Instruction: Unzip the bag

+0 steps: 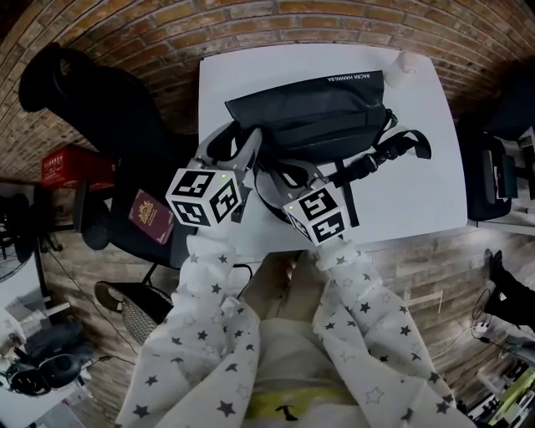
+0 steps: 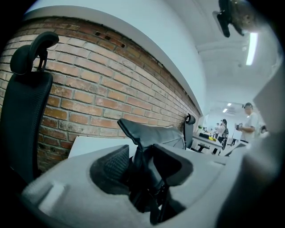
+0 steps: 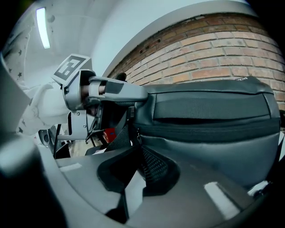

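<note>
My left tongs (image 2: 141, 164) are clenched on a dark fold at the end of the bag (image 2: 153, 133), which rises just past their tips. My right tongs (image 3: 136, 152) are pinched together on the zipper pull (image 3: 133, 133), which hangs from the bag's side straight ahead of them. The bag lies on a white table (image 1: 418, 167) in front of both tongs. A brick wall (image 1: 125, 33) stands beyond it, and a black office chair (image 1: 100, 125) stands off to the outer side of my left tongs.

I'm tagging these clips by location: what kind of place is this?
Likely an office or lab workroom: a black office chair by the white table, a brick wall, and people at desks.
</note>
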### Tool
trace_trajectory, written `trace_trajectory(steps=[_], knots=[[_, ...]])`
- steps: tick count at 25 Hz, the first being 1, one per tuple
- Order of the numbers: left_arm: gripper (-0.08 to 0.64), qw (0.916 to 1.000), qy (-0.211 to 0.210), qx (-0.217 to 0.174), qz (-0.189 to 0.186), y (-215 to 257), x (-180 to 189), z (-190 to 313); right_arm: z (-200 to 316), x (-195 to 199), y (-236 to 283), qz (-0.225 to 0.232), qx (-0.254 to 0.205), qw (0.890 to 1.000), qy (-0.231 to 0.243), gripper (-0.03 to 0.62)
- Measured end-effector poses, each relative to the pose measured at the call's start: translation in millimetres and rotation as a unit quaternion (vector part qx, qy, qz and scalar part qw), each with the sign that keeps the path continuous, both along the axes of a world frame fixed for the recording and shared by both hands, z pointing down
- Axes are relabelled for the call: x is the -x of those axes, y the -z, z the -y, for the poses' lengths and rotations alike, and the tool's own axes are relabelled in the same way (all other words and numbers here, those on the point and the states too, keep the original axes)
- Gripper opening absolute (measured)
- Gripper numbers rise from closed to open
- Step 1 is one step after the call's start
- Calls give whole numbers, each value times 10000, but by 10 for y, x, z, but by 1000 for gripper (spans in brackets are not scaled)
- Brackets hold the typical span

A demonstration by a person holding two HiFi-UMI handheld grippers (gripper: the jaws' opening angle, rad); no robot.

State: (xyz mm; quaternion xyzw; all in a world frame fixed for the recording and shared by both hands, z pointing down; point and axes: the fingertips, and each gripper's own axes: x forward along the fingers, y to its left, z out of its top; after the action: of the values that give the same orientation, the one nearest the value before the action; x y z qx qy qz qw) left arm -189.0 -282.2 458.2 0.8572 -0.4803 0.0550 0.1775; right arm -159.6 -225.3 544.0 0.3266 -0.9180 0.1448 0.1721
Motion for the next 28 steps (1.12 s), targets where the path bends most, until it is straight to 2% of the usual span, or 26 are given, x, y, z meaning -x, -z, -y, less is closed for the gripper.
trace_trajectory(steps=[3, 17, 25, 28], knots=[[137, 10000, -61, -43, 65, 1, -23, -2, -1, -14, 9, 32, 22, 10000, -9, 18], [117, 9991, -154, -166, 362, -17, -9, -20, 43, -157, 83, -179, 57, 9998, -110, 17], [112, 9987, -26, -172, 480, -24, -25, -46, 59, -254, 99, -219, 99, 9997, 85, 17], [112, 9984, 43, -171, 539, -28, -145, -72, 83, -430, 89, -215, 129, 9996, 89, 17]])
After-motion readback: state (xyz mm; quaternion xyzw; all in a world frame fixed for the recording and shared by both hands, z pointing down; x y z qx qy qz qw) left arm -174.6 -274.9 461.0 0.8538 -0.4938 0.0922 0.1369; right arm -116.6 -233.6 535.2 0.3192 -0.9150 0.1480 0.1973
